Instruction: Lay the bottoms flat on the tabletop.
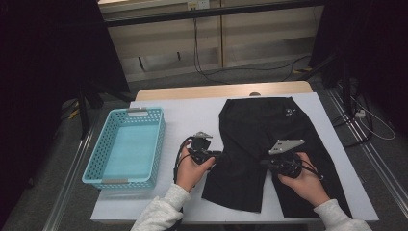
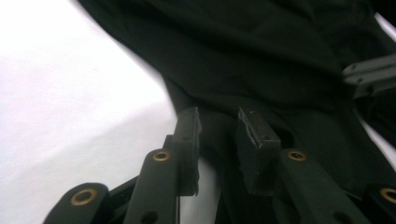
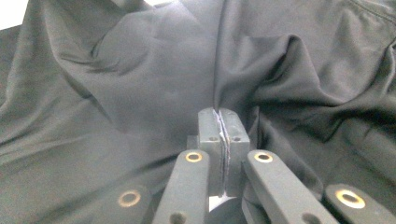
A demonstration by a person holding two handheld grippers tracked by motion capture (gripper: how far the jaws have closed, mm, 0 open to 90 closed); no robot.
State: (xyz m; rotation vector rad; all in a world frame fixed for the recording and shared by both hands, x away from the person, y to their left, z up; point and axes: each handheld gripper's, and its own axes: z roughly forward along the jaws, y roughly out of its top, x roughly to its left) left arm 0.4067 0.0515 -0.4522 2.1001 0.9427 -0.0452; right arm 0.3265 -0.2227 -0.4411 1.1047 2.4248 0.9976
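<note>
Black shorts (image 1: 260, 144) lie on the worktop (image 1: 192, 115). The left gripper (image 2: 219, 135) stands with fingers parted around their left edge; the right gripper (image 3: 219, 135) has fingers closed, pinching the fabric.

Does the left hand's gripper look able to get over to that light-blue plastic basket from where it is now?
Probably yes. The left gripper sits at the edge of the black shorts with its jaws apart, and the light-blue plastic basket stands just beside that hand, with bare white table cover between them and nothing in the way.
</note>
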